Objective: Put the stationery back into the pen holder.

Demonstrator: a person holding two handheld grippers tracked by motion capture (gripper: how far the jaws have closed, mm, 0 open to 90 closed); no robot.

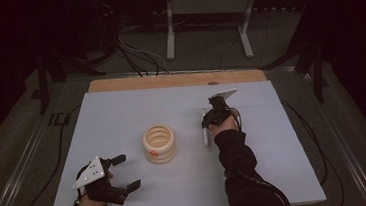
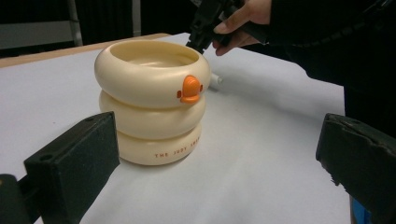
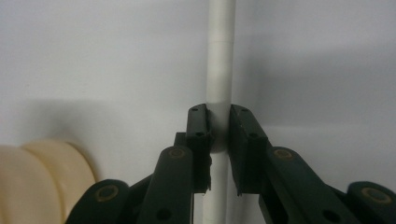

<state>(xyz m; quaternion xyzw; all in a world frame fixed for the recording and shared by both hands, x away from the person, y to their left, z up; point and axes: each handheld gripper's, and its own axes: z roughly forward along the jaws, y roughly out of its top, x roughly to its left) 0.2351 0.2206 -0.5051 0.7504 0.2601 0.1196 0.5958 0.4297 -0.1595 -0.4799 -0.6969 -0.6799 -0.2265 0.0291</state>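
Observation:
A cream holder (image 1: pixel 159 144) shaped like three stacked rings, with a small orange duck bill (image 2: pixel 191 89), stands near the middle of the white table sheet (image 1: pixel 121 113). My left gripper (image 1: pixel 125 172) rests at the front left, open, its jaws aimed at the holder (image 2: pixel 154 102) with nothing between them. To the right of the holder lies a white pen-like stick (image 1: pixel 205 128). My right gripper (image 1: pixel 209 122) points down over it, and in the right gripper view its pads (image 3: pixel 201 140) are shut on the white stick (image 3: pixel 219 70). The holder's edge (image 3: pixel 42 182) is at that view's lower left.
A wooden board edge (image 1: pixel 176 79) runs along the table's far side. Behind it are cables (image 1: pixel 139 56) and a grey stand (image 1: pixel 206 15) on the dark floor. Bare sheet lies at the left and far right of the table.

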